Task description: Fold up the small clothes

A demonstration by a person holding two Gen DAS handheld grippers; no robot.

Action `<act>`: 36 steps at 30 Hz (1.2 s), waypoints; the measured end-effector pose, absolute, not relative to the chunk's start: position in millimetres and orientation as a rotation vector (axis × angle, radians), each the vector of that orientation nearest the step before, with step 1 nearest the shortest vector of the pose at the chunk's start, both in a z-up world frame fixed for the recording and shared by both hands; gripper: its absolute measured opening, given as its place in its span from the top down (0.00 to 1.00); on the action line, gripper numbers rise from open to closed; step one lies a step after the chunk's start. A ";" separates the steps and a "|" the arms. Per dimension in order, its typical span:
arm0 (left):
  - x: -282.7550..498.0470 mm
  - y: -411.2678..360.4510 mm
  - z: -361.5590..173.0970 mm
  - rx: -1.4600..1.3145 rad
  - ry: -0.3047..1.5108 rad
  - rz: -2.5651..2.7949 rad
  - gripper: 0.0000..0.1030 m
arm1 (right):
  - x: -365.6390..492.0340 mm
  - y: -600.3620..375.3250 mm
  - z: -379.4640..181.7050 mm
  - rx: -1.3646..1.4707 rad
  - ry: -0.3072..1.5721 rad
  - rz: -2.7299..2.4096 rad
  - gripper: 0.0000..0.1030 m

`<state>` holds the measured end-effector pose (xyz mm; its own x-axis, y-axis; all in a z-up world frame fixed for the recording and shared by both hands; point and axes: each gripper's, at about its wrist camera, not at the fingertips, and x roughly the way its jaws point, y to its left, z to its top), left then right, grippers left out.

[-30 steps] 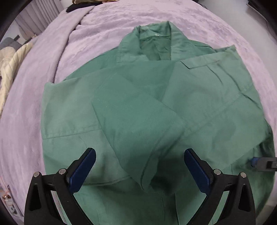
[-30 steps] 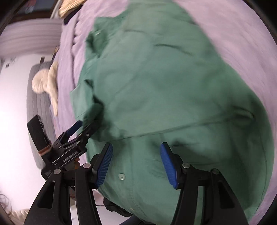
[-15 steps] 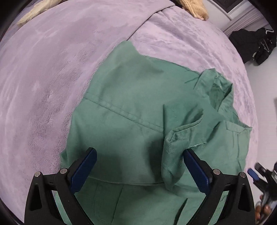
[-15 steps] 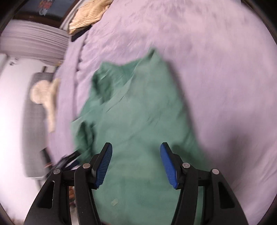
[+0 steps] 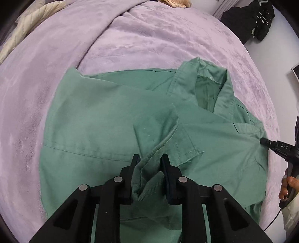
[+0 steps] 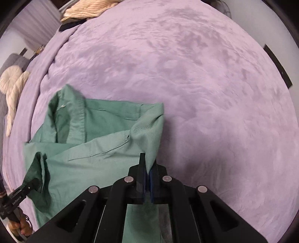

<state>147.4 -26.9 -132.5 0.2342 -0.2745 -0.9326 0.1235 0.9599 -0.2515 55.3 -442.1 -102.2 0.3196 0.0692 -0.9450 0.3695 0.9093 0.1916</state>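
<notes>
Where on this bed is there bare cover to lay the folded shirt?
Widest bare lilac blanket lies beyond the green shirt and to its right in the right wrist view, up to the cream knit at the far edge. A bare strip borders the shirt's other side. It is crowded at the near edge, where both grippers pinch shirt cloth.

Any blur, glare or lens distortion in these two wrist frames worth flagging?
Left wrist view: sharp, even soft light, no glare; fisheye bows the purple blanket; green shirt seams crisp. Right wrist view: sharp centrally, slight smear at the shirt's lower-left edge; dark vignette in the corners of both.
</notes>
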 end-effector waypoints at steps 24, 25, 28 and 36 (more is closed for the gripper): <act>165.9 5.7 -122.4 -0.065 1.304 -0.238 0.08 | 52.5 -425.0 -79.1 0.597 1.209 -0.078 0.36; 167.5 4.5 -123.5 -0.049 1.300 -0.234 0.08 | 51.8 -424.9 -79.3 0.588 1.212 -0.076 0.36; 178.5 4.5 -134.5 -0.068 1.337 -0.233 0.08 | 46.2 -428.9 -79.2 0.673 1.194 -0.016 0.36; 195.8 -3.2 -150.4 -0.099 1.385 -0.283 0.93 | 14.2 -404.9 -80.8 0.863 1.175 0.154 0.36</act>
<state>195.8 -3.2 -150.4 0.1571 -0.2554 -0.9540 0.1394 0.9620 -0.2346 14.2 -404.9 -80.8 0.4147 0.5274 -0.7415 0.3180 0.6795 0.6612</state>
